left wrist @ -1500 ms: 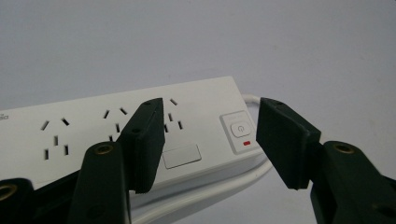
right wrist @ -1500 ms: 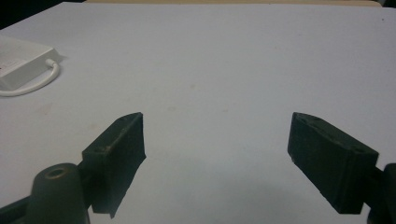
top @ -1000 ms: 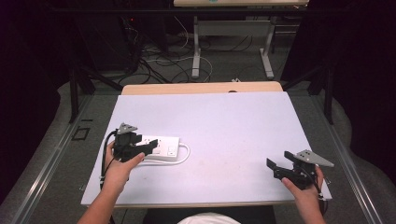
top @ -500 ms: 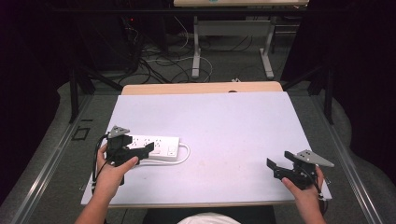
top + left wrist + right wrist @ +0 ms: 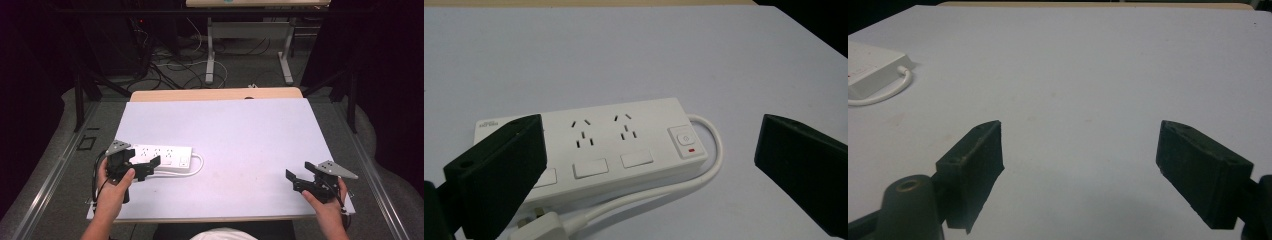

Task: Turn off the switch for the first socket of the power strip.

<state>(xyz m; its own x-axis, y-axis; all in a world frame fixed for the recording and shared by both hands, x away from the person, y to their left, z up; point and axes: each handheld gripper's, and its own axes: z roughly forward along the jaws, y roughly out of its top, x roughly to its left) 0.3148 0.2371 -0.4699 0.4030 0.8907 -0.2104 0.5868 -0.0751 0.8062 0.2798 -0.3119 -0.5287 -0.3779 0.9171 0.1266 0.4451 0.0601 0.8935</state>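
- While the left gripper [image 5: 644,165] has just spread its fingers wide, nothing between them, the power strip [image 5: 162,158] lies near the surface's left edge.
- Back away level, clear of its cable [image 5: 704,165].
- Right gripper [image 5: 306,176]: fingers wide, empty.

A white power strip [image 5: 589,145] is seen lying flat on the pale table [image 5: 649,55], its cord [image 5: 704,165] looped round the switch end. The left gripper [image 5: 644,165] is spread wide, jaws just opened, nothing pinched between them.
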